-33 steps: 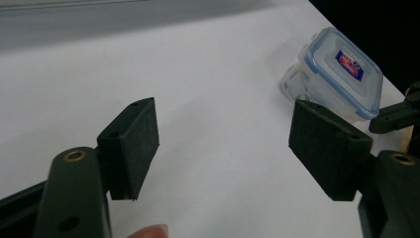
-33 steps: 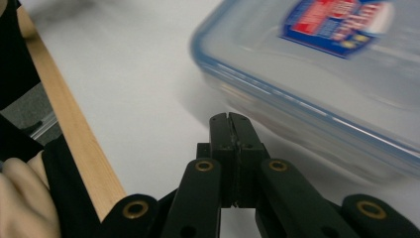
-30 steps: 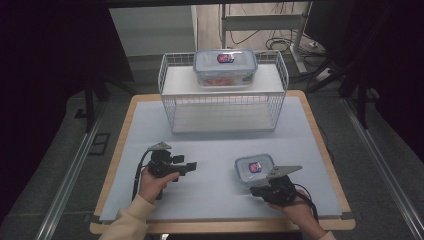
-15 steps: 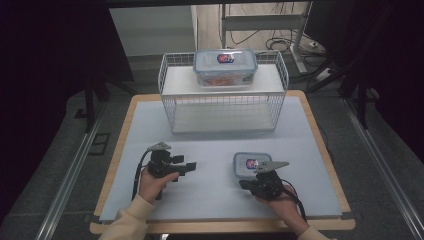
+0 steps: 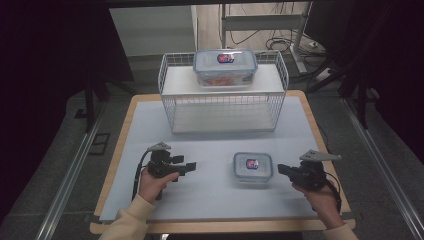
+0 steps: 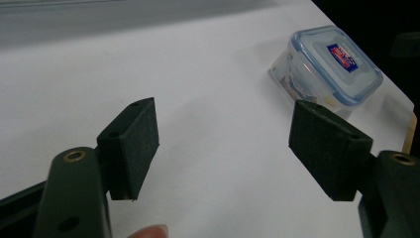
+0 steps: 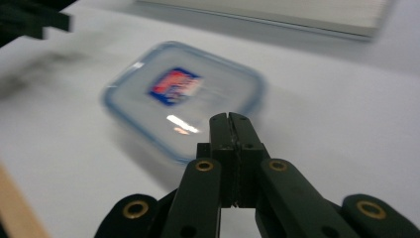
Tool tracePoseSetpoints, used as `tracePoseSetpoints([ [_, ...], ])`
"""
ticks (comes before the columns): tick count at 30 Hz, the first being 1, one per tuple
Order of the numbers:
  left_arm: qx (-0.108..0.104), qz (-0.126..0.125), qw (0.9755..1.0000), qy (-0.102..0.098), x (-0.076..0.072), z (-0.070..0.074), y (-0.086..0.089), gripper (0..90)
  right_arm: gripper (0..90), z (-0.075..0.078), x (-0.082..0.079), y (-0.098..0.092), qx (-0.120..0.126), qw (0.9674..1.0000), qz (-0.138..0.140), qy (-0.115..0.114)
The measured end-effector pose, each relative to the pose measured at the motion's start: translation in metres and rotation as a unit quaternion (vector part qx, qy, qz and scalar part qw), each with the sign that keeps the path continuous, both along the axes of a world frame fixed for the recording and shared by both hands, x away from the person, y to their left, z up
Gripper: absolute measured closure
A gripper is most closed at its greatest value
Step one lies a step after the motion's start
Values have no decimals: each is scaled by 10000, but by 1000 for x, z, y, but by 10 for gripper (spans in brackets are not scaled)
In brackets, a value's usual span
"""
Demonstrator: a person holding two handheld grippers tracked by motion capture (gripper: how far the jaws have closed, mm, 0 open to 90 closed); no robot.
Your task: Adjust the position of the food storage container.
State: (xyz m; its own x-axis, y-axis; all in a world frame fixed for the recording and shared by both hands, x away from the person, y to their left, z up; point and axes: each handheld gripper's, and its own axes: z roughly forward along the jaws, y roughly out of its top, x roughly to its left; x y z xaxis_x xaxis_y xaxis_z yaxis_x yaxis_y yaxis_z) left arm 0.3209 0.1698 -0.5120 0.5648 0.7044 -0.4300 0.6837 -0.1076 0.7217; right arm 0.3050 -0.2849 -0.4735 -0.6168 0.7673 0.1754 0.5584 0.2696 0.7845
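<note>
- Small container (image 5: 253, 166): a clear box with a blue-rimmed snap lid and a red-and-blue label; it sits flat on the white table top (image 5: 210, 195), toward the near right part, between the two grippers and touching neither.
- Same container in the left gripper view (image 6: 328, 67): it lies beyond the far pad, near the table's edge, lid up, with some contents dimly visible through the wall.
- Same container in the right gripper view (image 7: 183, 96): blurred, just ahead of the jaw tips, which do not touch it.
- Right gripper (image 5: 281, 169): held in the person's right hand (image 5: 320, 197) just right of the small container, pointing toward it; its jaws are pressed together with nothing between them, as the right gripper view (image 7: 231, 119) shows plainly.
- Left gripper (image 5: 190, 166): held in the left hand (image 5: 155, 182) well left of the container, pointing toward it; its jaws stand wide apart and hold nothing, with bare table between the pads (image 6: 136, 144).
- Wire rack (image 5: 170, 107): a white mesh shelf stands at the far side of the table, well apart from both grippers.
- Large container (image 5: 225, 66): a bigger box of the same kind rests on the rack's upper shelf, lid up.
- Wooden border (image 5: 117, 135): it frames the white table top.
</note>
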Motion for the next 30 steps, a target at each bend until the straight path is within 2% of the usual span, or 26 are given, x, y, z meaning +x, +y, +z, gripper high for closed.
tracePoseSetpoints([
  [5, 25, 1, 10000, 8, 0, 0, 0, 272, 896, -15, 13, -14, -15, 9993, -177, 318],
  [9, 46, 5, 10000, 11, 0, -1, 0, 272, 896, -27, 20, -9, -167, 9983, -135, 546],
  [15, 47, 14, 10000, 6, 0, -1, 0, 272, 895, -34, 25, 3, -268, 9971, 36, 714],
  [18, 44, 18, 10000, 2, 0, -1, 0, 272, 895, -35, 26, 9, -317, 9968, 52, 732],
  [20, 41, 25, 10000, 0, 0, 0, 1, 272, 896, -35, 28, 12, -241, 9967, 57, 768],
  [30, 43, 68, 10000, -16, 0, 0, 3, 272, 896, -36, 38, 42, -249, 9969, 236, 708],
])
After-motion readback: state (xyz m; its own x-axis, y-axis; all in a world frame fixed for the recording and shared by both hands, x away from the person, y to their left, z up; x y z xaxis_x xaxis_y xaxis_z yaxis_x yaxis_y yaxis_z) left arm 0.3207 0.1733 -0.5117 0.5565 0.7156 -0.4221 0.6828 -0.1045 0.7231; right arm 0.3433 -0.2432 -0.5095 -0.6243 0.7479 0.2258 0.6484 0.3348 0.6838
